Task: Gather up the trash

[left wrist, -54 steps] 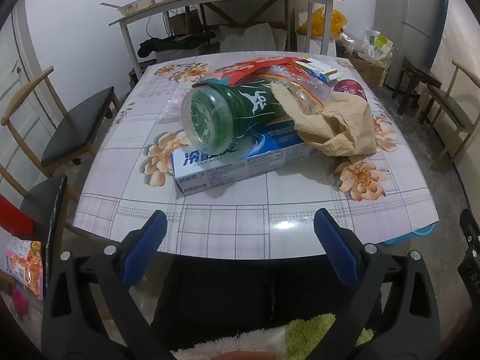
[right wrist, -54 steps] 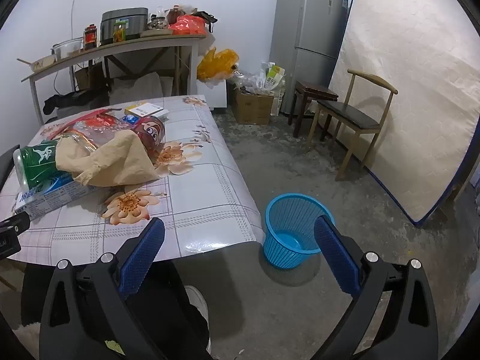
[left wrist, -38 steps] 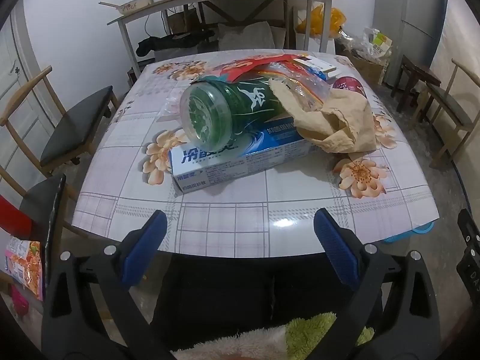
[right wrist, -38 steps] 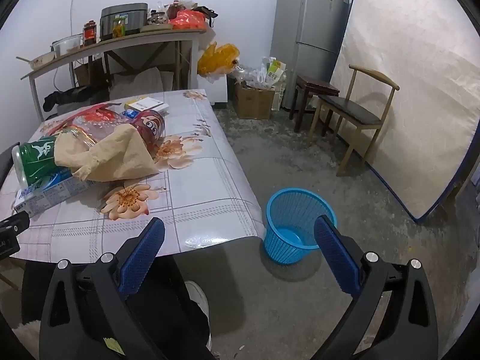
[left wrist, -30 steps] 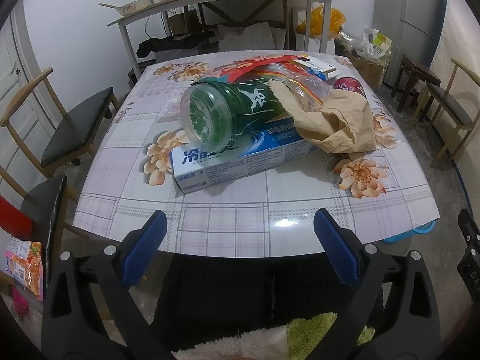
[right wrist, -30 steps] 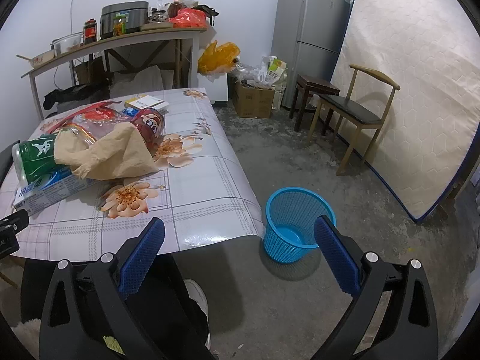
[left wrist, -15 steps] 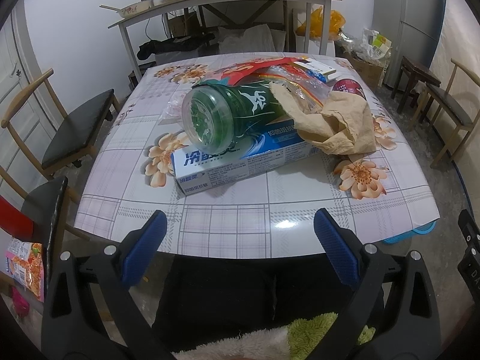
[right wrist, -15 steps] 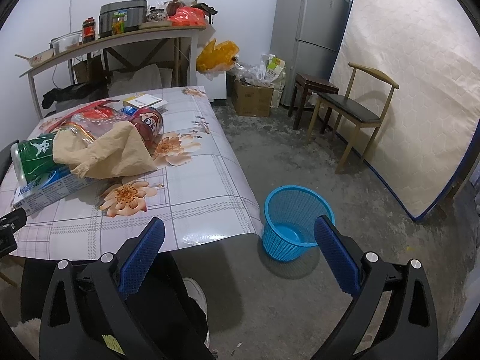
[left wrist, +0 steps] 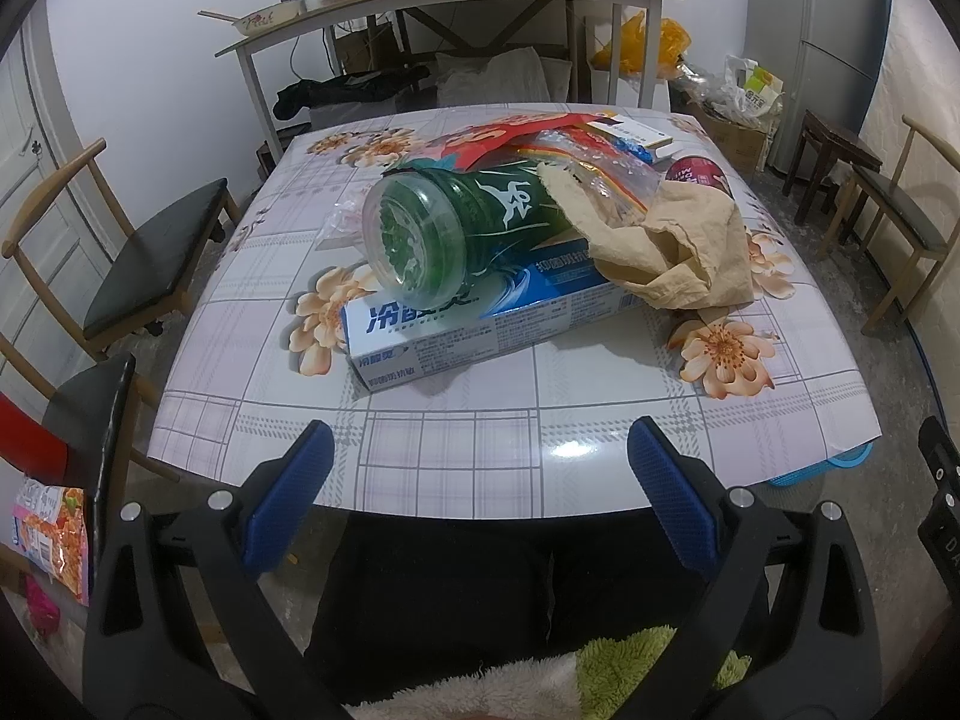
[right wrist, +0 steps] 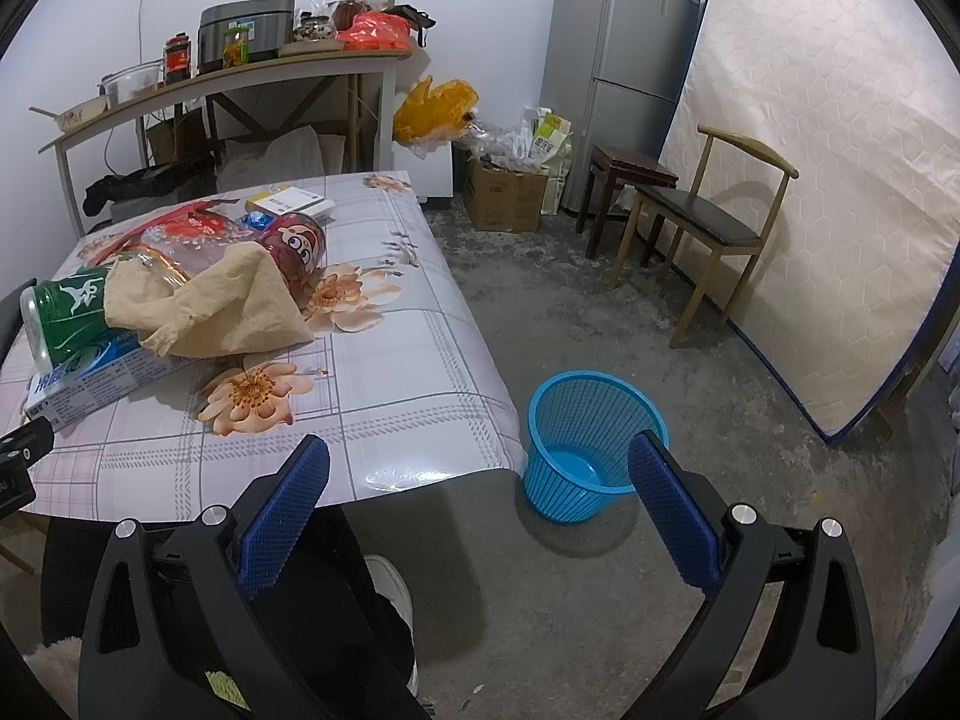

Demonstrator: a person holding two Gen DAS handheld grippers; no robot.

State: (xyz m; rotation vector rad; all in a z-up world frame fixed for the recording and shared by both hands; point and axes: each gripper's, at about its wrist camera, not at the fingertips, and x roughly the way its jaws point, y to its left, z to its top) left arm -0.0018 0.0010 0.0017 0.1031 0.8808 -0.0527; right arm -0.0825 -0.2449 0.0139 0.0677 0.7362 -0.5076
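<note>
Trash pile sits mid floral-cloth table (left wrist: 456, 450): green clear-plastic bottle (left wrist: 462, 228) lying on its side atop a long blue-white cardboard toothpaste box (left wrist: 480, 330), with crumpled tan paper bag (left wrist: 678, 246) draped over the bottle's far end. Blue mesh plastic bin (right wrist: 591, 444) stands on the floor just off the table's right corner. Left gripper (left wrist: 480, 498) and right gripper (right wrist: 477, 510) both gape wide, empty, short of the table edge. Bottle probably light, slick and rolls: pinch across the body. Box stiff: take its narrow sides. Bag soft: grab a fold.

Bottle (left wrist: 456, 234) on box (left wrist: 480, 324), basket (right wrist: 591, 444) beside table (right wrist: 384, 372)
</note>
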